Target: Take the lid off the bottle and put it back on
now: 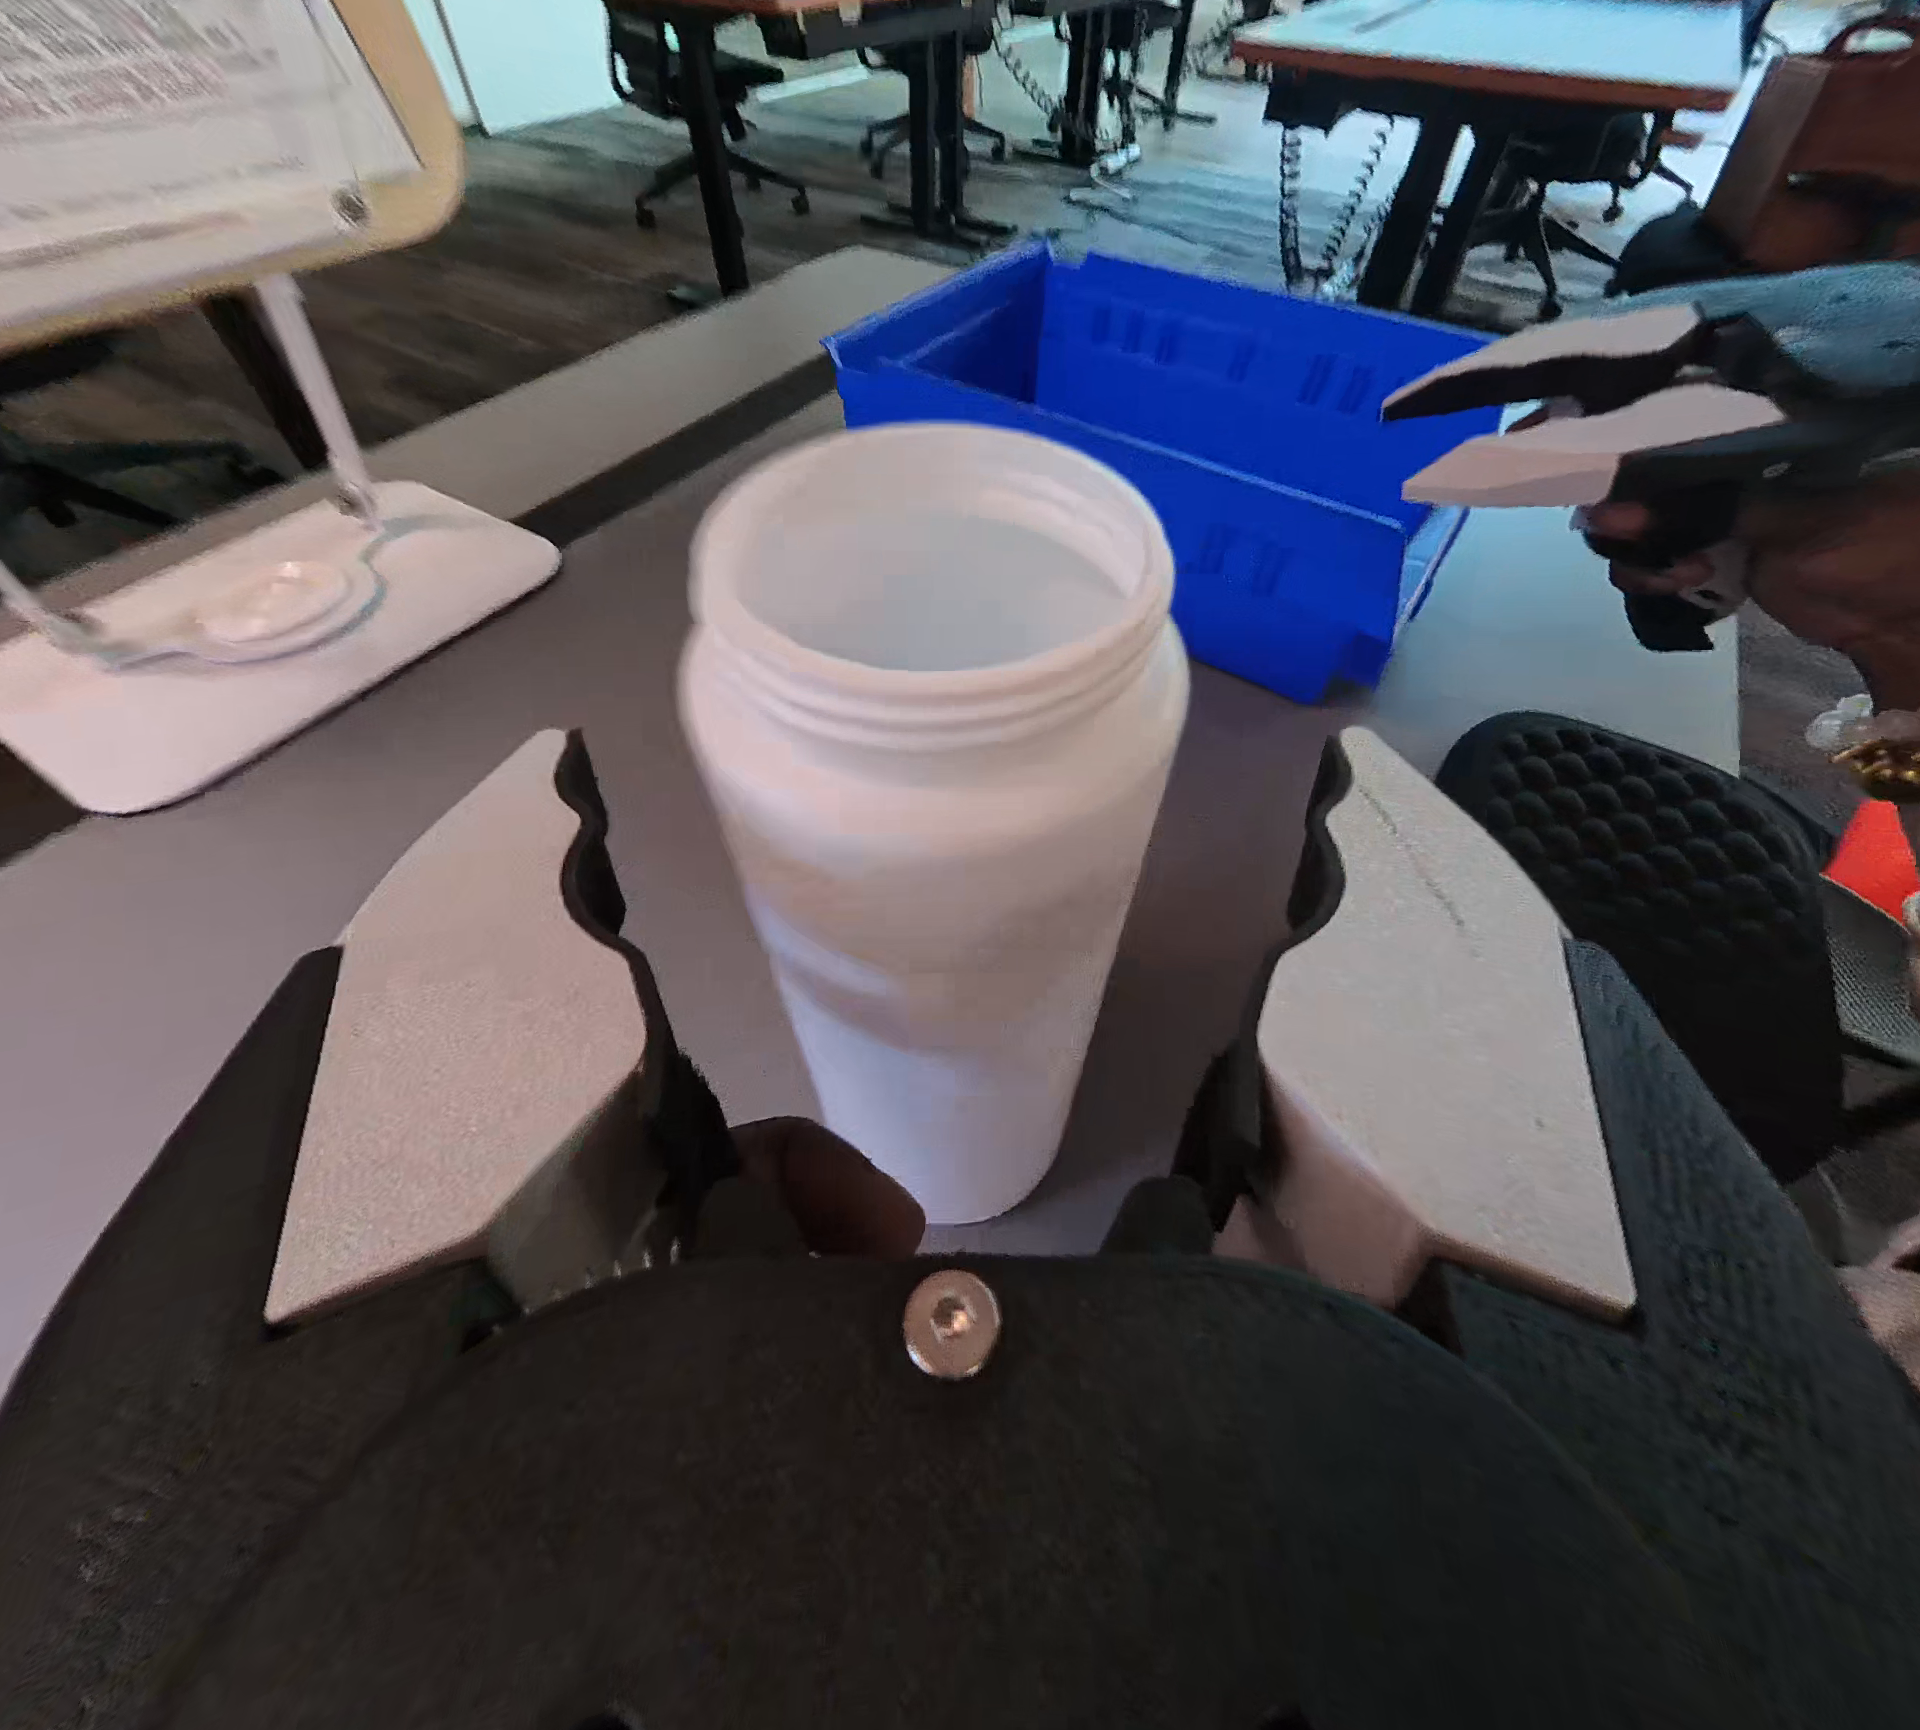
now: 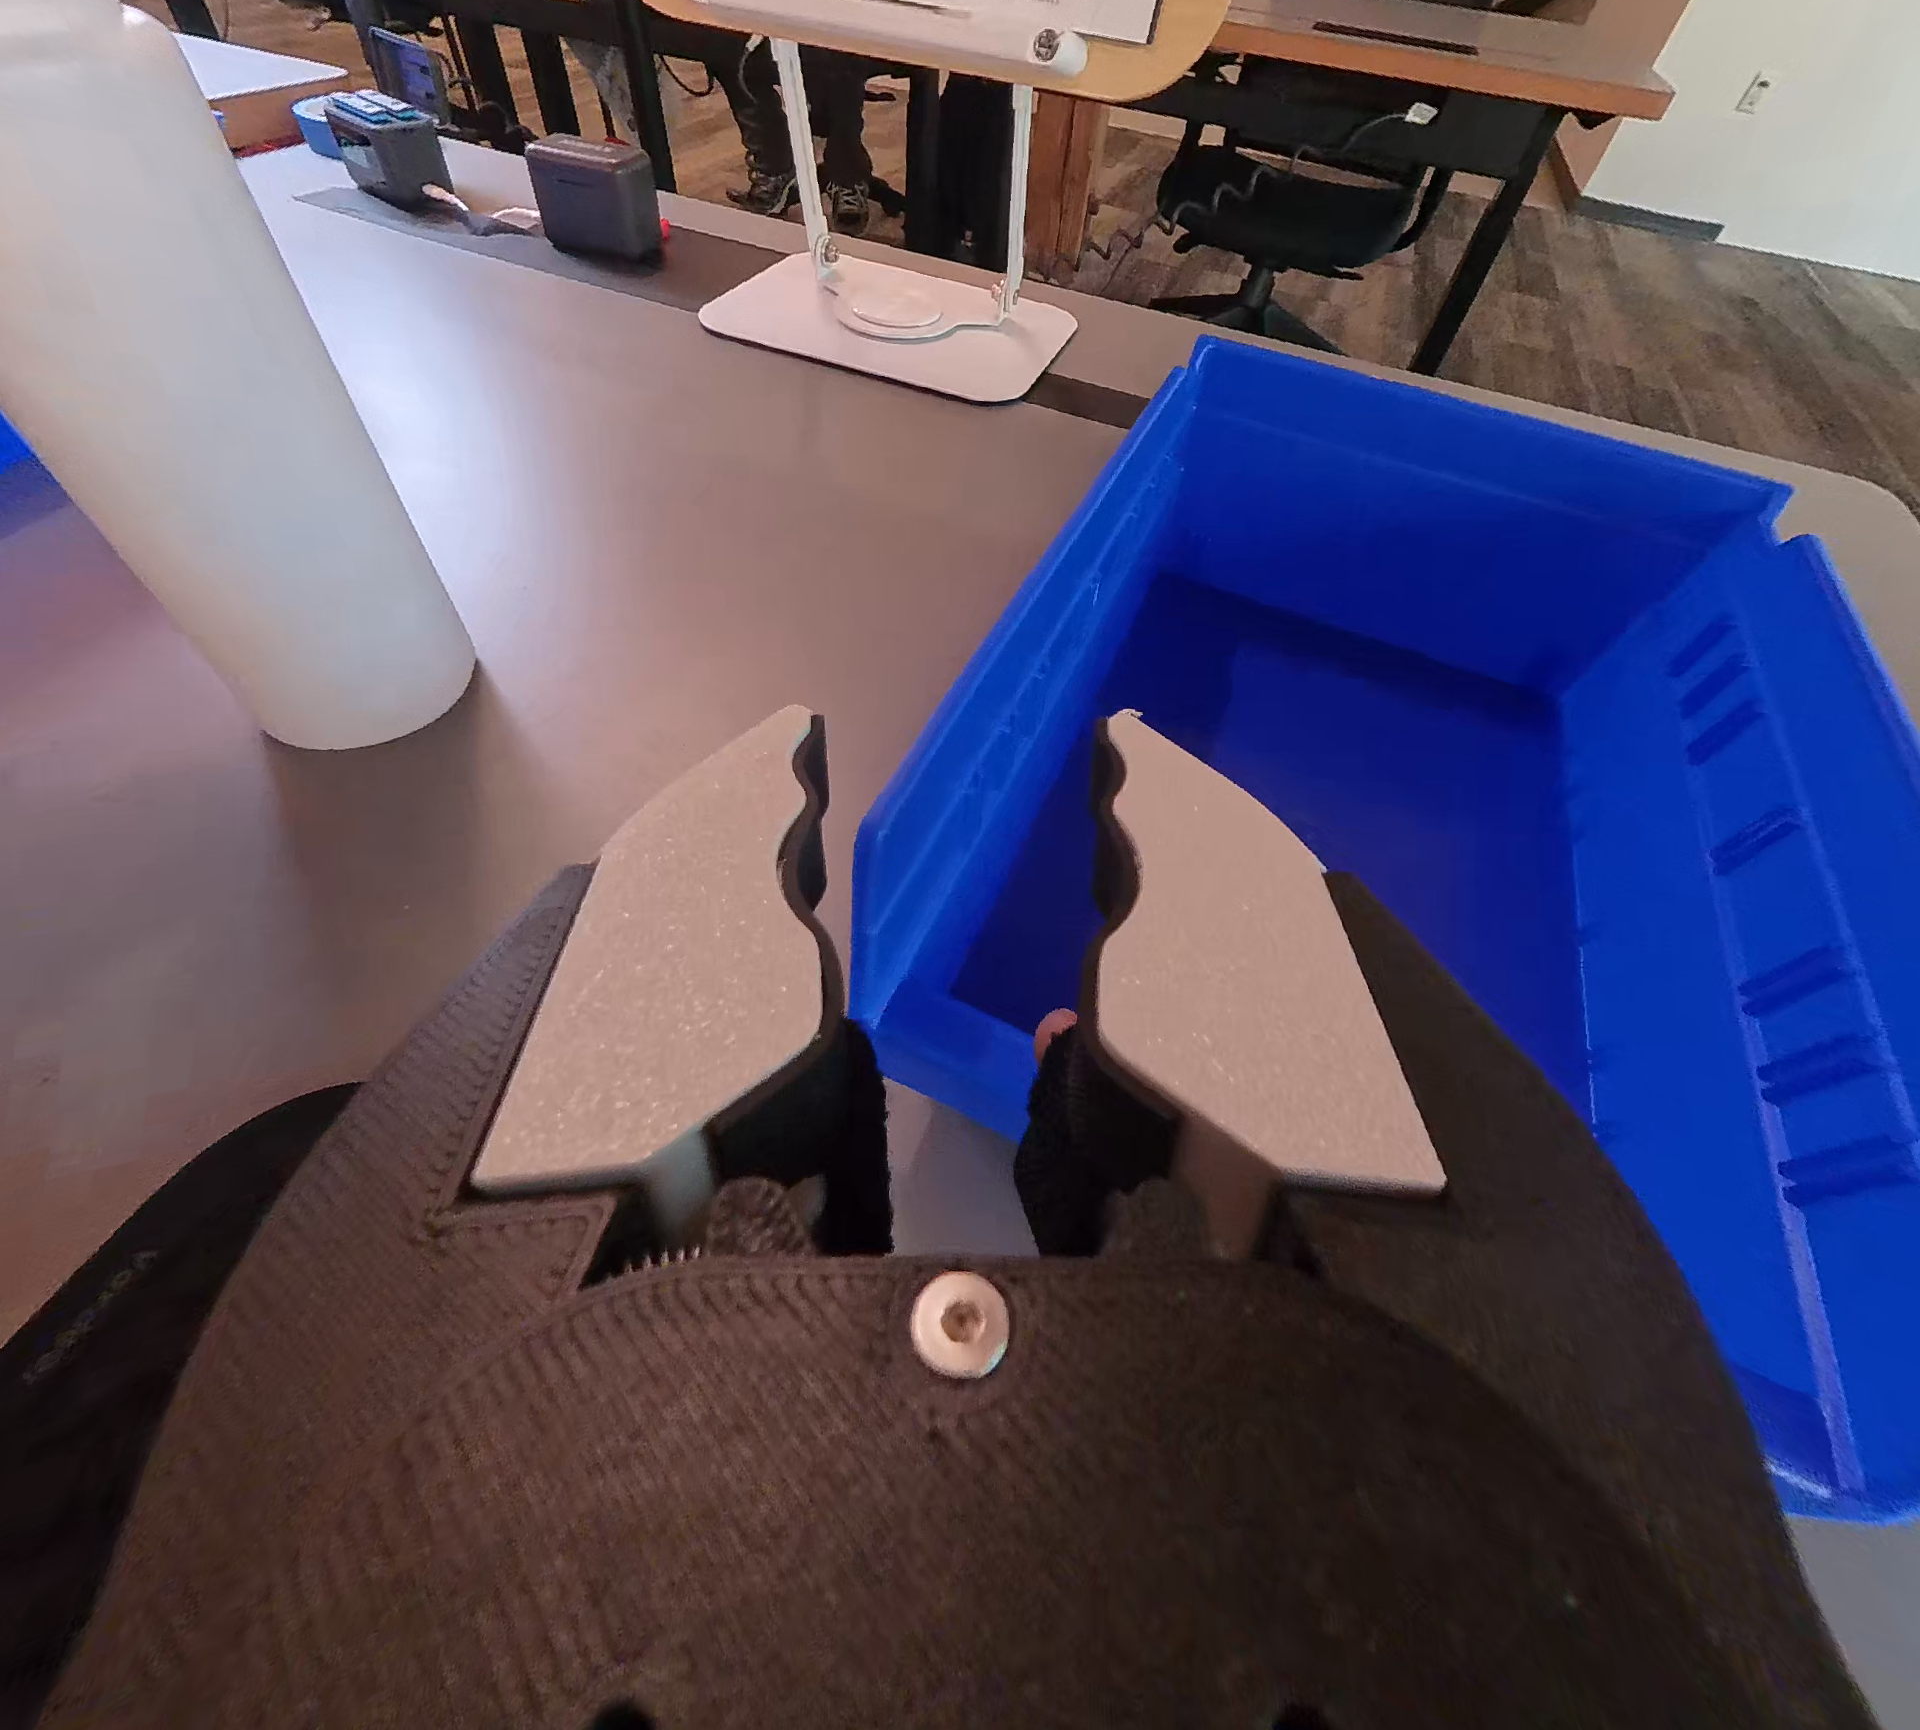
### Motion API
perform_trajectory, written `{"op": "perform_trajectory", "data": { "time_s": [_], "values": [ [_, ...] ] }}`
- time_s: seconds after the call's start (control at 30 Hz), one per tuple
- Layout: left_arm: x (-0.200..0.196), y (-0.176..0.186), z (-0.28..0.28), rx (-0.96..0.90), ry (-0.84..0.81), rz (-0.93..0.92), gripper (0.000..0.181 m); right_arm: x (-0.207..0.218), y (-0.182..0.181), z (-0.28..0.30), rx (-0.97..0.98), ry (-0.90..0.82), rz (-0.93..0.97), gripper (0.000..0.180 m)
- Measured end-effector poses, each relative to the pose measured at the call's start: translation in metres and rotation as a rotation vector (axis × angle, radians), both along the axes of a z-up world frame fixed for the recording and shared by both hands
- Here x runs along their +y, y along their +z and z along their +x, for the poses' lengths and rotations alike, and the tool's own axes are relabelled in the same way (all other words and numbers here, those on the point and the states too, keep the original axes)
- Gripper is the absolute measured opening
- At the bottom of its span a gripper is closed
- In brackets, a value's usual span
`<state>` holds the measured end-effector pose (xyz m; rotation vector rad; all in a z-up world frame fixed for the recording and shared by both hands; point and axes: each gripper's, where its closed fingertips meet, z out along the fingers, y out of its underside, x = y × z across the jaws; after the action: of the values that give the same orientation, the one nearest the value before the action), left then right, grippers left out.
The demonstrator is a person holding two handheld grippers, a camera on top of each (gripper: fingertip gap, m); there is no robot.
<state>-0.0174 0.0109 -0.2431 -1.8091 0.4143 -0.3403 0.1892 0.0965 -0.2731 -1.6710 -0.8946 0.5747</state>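
The left claw [image 1: 951, 807] stands wide, its fingers flanking the uncapped white bottle [image 1: 930, 807] without touching it. The right claw [image 2: 961, 781] is parted narrowly and holds nothing, poised at the near wall of the blue bin [image 2: 1455, 537]. Only the left view shows the bottle's threaded mouth; no lid appears in either. Beyond, a sign stand [image 2: 894, 330] sits on the grey table [image 2: 623, 517], with bare tabletop between bottle and bin.

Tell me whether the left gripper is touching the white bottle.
Apart. The left wrist view shows table visible between the left gripper fingers and the bottle on both sides.
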Motion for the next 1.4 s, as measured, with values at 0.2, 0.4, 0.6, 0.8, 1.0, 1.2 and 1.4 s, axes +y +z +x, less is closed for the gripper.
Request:
{"op": "perform_trajectory", "data": {
  "time_s": [0.2,0.4,0.6,0.8,1.0,1.2,1.4],
  "values": [
    [-0.049,0.07,-0.115,0.067,0.263,0.165,0.104,0.002,-0.005,-0.001,-0.002,0.001,-0.013,0.049],
    [-0.079,0.008,-0.284,0.137,0.619,-0.151,0.105,0.005,-0.007,-0.005,-0.016,0.007,-0.011,0.049],
    [-0.083,-0.122,-0.324,0.228,0.543,-0.577,0.105,0.001,0.002,-0.004,-0.035,0.007,0.021,0.049],
    [-0.063,-0.145,-0.322,0.248,0.482,-0.576,0.067,0.001,0.013,-0.003,-0.046,-0.003,0.045,0.048],
    [-0.07,-0.135,-0.327,0.256,0.53,-0.535,0.067,-0.003,0.013,-0.008,-0.1,0.016,0.068,0.049],
    [-0.086,-0.046,-0.321,0.447,0.725,-0.189,0.067,-0.017,0.023,-0.023,-0.067,0.089,0.088,0.048],
    [-0.105,0.059,-0.232,0.714,0.772,0.185,0.067,-0.071,0.062,-0.076,0.03,0.349,0.239,0.04]
  ]
}}
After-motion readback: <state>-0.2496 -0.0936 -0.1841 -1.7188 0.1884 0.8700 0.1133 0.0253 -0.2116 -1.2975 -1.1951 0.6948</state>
